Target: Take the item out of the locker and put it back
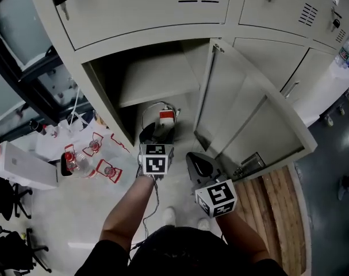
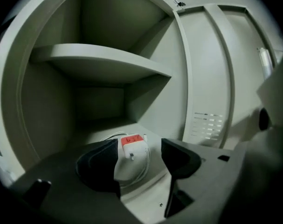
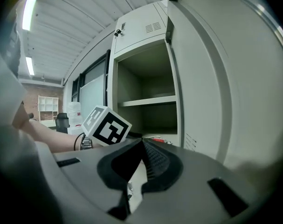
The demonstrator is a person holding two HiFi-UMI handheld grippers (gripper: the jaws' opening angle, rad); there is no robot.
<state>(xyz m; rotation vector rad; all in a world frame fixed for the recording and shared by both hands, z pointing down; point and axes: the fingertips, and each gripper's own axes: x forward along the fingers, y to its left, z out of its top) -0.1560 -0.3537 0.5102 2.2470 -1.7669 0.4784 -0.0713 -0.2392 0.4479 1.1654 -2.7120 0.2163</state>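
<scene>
Charger brick (image 2: 131, 149) with coiled white cable (image 2: 142, 171) lies on the locker (image 2: 108, 59) floor, about midway between back and front edges. It sits between the left gripper's (image 2: 139, 148) spread jaws, not touched by them. It is probably light, rigid and slick, so pinch the block's flat sides, not the floppy cable. The right gripper (image 3: 142, 148) is pressed together, empty.

A pale floor (image 1: 76, 223) is spreading underfoot; wooden planks (image 1: 276, 203) are lying at its right; black office chairs (image 1: 7, 191) are standing at the left; a dark-framed window (image 1: 19, 22) is running above them; strip lights (image 3: 28, 10) are glowing on the ribbed ceiling.
</scene>
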